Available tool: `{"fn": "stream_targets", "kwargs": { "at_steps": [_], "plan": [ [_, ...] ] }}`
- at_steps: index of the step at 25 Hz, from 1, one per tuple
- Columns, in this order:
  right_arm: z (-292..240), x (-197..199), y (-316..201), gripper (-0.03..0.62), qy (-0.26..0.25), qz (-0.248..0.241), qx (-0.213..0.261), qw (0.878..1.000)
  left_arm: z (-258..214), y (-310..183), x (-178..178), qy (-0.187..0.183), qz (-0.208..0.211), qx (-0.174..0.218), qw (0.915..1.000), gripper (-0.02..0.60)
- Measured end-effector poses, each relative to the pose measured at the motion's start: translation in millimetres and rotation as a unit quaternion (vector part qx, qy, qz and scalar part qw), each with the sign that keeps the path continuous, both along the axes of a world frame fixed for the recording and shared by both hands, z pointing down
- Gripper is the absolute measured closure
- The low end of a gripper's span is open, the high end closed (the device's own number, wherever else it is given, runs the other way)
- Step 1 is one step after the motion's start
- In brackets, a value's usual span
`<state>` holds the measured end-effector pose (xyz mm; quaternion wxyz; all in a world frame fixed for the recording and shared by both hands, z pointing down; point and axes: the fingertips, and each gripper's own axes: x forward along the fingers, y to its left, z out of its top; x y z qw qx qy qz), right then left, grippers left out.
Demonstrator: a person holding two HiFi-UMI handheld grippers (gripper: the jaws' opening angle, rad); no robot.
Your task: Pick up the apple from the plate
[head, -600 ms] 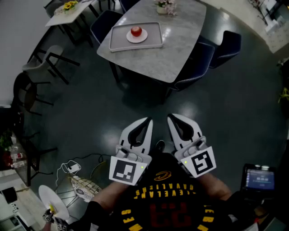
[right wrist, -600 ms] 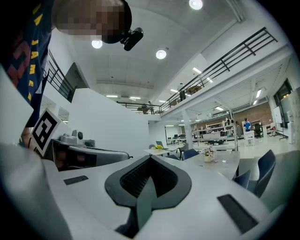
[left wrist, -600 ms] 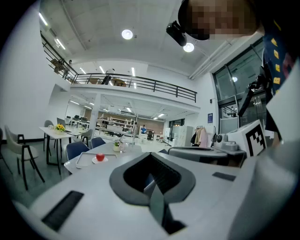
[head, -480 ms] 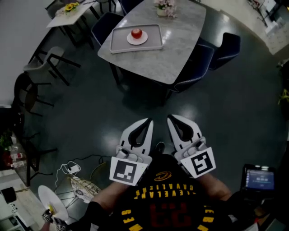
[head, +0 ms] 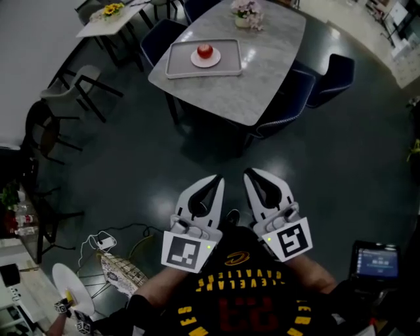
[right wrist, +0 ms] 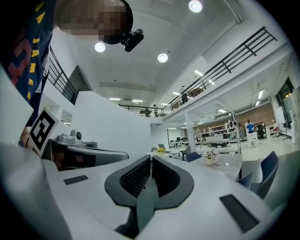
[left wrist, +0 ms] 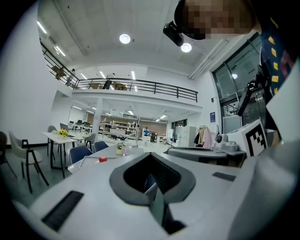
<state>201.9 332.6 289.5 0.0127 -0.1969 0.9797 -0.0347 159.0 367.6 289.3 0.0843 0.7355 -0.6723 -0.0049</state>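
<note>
A red apple (head: 205, 50) sits on a small white plate (head: 205, 59) inside a grey tray (head: 203, 58) on the marble table (head: 239, 62), far ahead in the head view. In the left gripper view the apple (left wrist: 101, 160) is a small red dot on the distant table. My left gripper (head: 216, 179) and right gripper (head: 249, 173) are held side by side close to my chest, well short of the table. Both are shut with nothing between the jaws. In the right gripper view the right gripper (right wrist: 151, 156) has its tips together.
Dark blue chairs (head: 331, 75) ring the table, and a flower pot (head: 245, 13) stands at its far end. A second table with yellow flowers (head: 111, 14) and grey chairs (head: 72, 88) are at the left. Cables and a white plate (head: 69, 289) lie on the dark floor at lower left.
The table with the tray has shifted slightly down and right in the head view. Both grippers stay in the same place, shut.
</note>
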Motion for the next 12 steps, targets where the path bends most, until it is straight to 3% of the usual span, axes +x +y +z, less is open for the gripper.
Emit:
{"fn": "stream_targets", "kwargs": {
  "at_steps": [12],
  "plan": [
    [10.0, -44.4, -14.5, 0.588, 0.014, -0.012, -0.002, 1.0, 7.9, -15.9, -42.6, 0.01, -0.011, 0.001, 0.9999, 0.58]
  ]
}}
